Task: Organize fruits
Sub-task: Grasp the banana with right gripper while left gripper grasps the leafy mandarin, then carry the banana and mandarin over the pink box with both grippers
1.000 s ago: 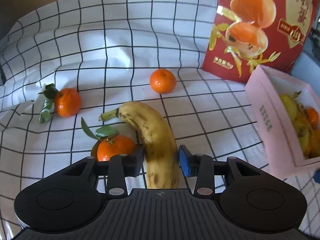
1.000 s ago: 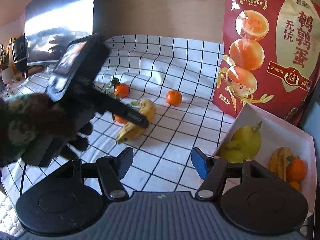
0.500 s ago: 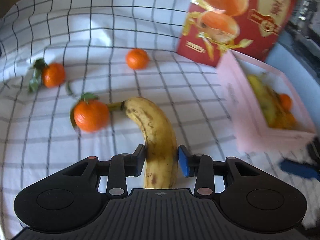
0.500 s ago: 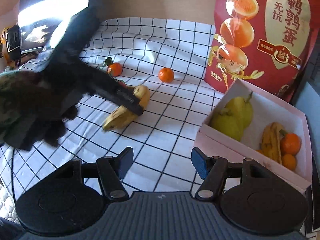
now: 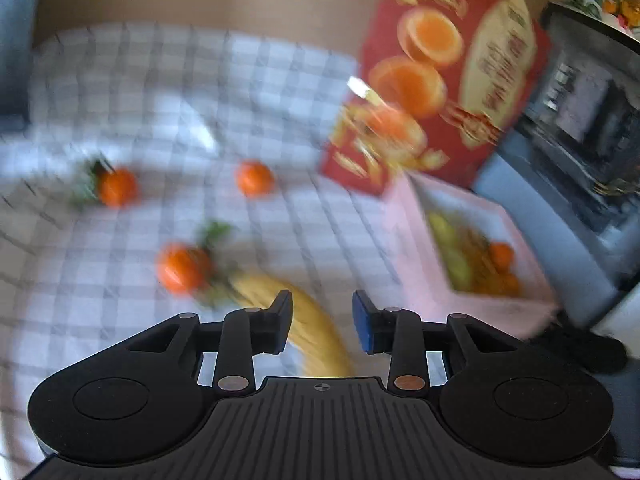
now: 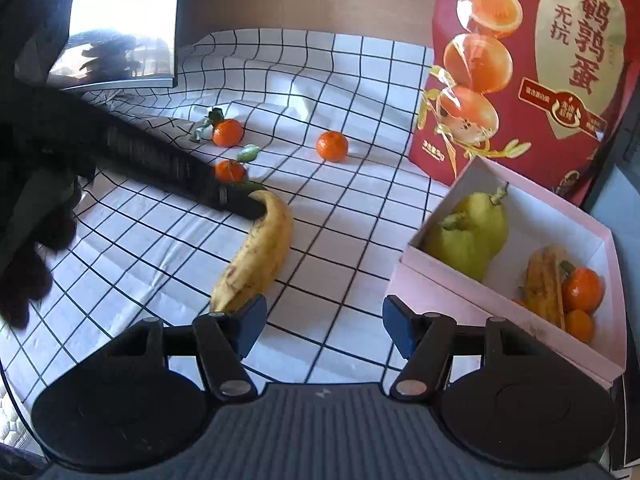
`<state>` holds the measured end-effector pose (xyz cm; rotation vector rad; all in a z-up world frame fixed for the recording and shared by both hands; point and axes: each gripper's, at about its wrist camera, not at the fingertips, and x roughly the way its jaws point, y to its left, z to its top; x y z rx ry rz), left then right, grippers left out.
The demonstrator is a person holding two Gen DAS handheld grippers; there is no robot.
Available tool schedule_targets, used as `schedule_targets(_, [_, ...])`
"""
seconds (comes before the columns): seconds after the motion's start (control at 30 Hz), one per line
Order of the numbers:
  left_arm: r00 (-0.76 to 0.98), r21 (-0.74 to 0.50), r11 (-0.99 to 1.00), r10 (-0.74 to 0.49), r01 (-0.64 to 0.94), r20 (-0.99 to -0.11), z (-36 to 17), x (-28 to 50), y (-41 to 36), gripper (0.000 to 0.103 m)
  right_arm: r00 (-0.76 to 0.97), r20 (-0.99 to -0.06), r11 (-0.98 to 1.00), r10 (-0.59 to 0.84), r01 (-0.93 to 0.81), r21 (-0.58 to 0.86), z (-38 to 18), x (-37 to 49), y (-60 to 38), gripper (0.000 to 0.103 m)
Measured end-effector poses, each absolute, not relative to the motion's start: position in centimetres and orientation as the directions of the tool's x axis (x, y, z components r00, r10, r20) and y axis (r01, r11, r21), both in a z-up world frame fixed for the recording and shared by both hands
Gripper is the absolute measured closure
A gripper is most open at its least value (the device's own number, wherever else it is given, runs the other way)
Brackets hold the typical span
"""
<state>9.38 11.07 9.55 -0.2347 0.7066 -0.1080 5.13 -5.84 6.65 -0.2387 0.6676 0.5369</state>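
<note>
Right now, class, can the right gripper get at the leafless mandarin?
Probably yes: the right gripper is open and empty, bare checked cloth lies between it and the leafless mandarin, and the banana sits left of that line.

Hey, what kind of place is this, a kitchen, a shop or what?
Probably a room in a home, set up as a table for sorting fruit. A checked cloth covers the surface, a red food bag stands at the back, and a dark screen sits at one side.
</note>
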Motion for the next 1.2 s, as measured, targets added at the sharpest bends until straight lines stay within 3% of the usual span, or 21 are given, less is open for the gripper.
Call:
schedule_targets(0.23, [0.736,-0.049,0.996,0.023,-0.076,-0.676,7.9,13.9,14.0,0.066,0.664,-0.635,0.844,0.395,-0.535,-0.035,7.0,5.1,-5.2,0.038])
schedule_targets(0.4, [0.685,0.045,0.999,0.039,-0.010,-0.728,6.1,16.0,14.1,0.064,0.666,-0.639,0.850,0.385,-0.525,-0.035,7.0,5.3,-5.1,0.038])
schedule_targets(0.5, [0.676,0.058,0.998,0.030,0.019,-0.736,5.3,16.6,14.4,0.055,0.650,-0.648,0.847,0.397,-0.532,-0.015,7.0,5.5,-4.8,0.038])
schedule_targets(0.67, [0.649,-0.082,0.997,-0.061,-0.002,-0.758,4.1,17.9,16.6,0.048,0.579,-0.662,0.803,0.476,-0.593,0.059,7.1,7.4,-1.8,0.038])
schedule_targets(0.87, [0.656,-0.236,0.969,-0.135,-0.069,-0.742,4.0,17.1,19.5,0.053,0.554,-0.713,0.828,0.429,-0.557,0.065,4.5,11.8,2.1,0.039])
schedule_targets(0.93, [0.668,-0.270,0.958,-0.142,-0.092,-0.731,3.9,16.1,20.4,0.053,0.555,-0.723,0.831,0.411,-0.554,0.047,3.5,12.5,2.8,0.044])
schedule_targets(1.03, [0.672,-0.299,0.944,-0.133,-0.137,-0.728,3.7,14.8,21.6,0.053,0.555,-0.729,0.831,0.401,-0.555,0.036,2.9,13.1,3.1,0.064])
schedule_targets(1.2, [0.678,-0.308,0.939,-0.125,-0.156,-0.724,4.0,12.2,21.3,0.053,0.546,-0.721,0.827,0.427,-0.558,0.067,3.7,12.4,2.3,0.067])
